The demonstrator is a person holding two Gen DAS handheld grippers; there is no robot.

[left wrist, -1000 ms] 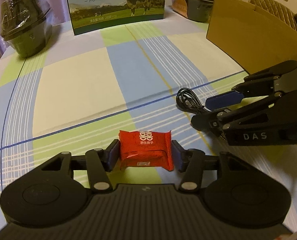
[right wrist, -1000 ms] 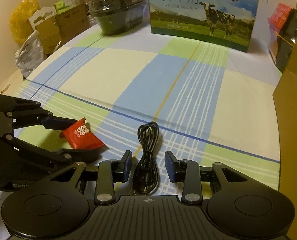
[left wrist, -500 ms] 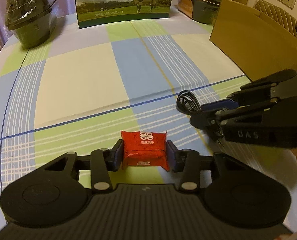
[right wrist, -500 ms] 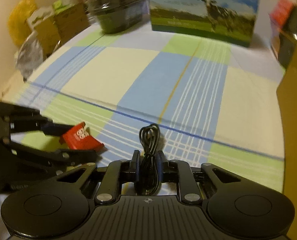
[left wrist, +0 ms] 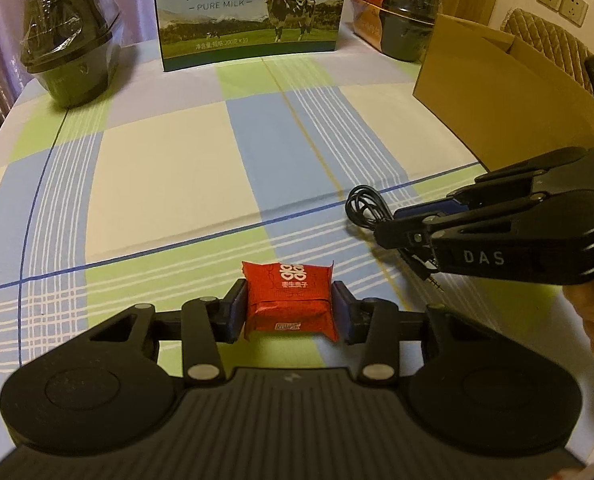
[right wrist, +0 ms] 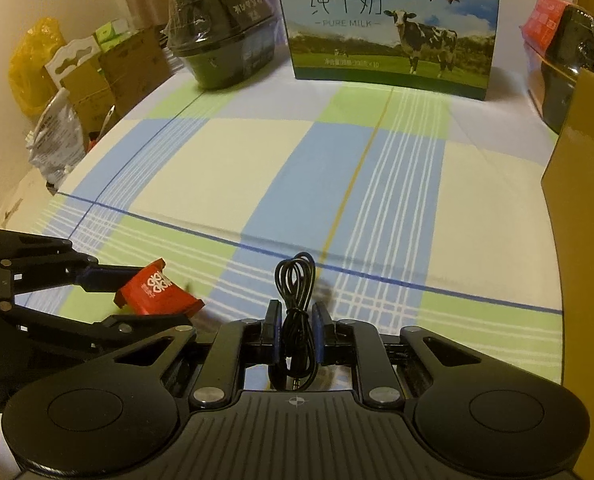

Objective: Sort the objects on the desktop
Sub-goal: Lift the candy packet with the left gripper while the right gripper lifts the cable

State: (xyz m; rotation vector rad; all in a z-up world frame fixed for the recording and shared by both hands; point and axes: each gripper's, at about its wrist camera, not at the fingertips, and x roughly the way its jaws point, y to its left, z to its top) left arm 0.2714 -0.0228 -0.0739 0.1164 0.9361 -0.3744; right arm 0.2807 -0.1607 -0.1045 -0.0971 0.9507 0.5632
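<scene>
While both grippers are loaded, entries run as follows. Left gripper (left wrist: 288, 307): closed on a red snack packet (left wrist: 289, 300), low centre of the left view, pads pressing its short ends, long axis running crosswise between the jaws. Right gripper (right wrist: 295, 330): nearly closed on a coiled black cable (right wrist: 295, 308), low centre of the right view, coil's long axis pointing forward along the fingers, loop end protruding ahead. Whether either item is clear of the checked bench (left wrist: 169, 168) cannot be told. Cardboard box (left wrist: 509, 92): right edge of both views, nearer the right gripper; probable drop point, so the cable likely travels rightward. Milk carton (right wrist: 389, 24) and wrapped dark bowl (left wrist: 71, 56): upper frame, untouched.
</scene>
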